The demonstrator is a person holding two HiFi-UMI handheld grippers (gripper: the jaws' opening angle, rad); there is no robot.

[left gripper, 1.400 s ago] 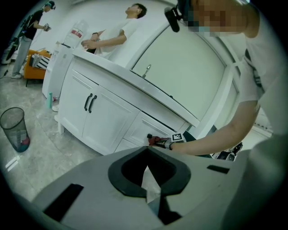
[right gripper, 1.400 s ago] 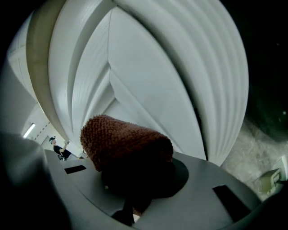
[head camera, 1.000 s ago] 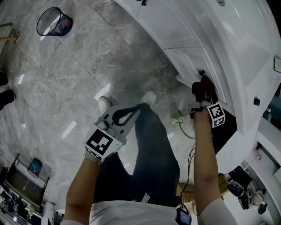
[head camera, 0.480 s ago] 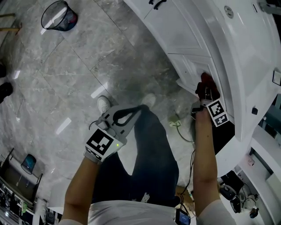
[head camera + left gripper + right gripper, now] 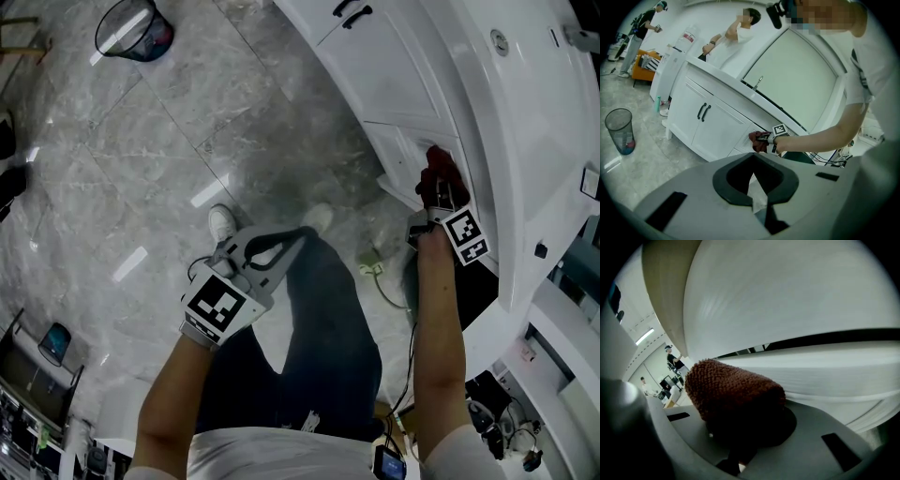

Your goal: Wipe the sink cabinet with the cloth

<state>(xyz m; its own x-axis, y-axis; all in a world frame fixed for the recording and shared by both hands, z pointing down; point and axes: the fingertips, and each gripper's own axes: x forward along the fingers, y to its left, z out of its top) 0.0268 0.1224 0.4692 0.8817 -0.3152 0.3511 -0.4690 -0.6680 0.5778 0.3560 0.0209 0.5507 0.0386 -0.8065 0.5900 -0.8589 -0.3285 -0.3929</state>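
Wiping well here likely means pressing the dark red nubby cloth (image 5: 437, 172) flat and firm on the white panelled sink cabinet (image 5: 394, 66) and sweeping in overlapping strokes along the panel edge, so that the hard jaws never scrape the paint. The right gripper (image 5: 440, 190) is clamped on that cloth, which bulges past its tips toward 12 o'clock in the head view and touches the cabinet front below the countertop rim. The left gripper (image 5: 298, 232), at about 8 o'clock from the right one, hangs over the grey marble floor (image 5: 141, 141) with its jaws pressed together, holding nothing.
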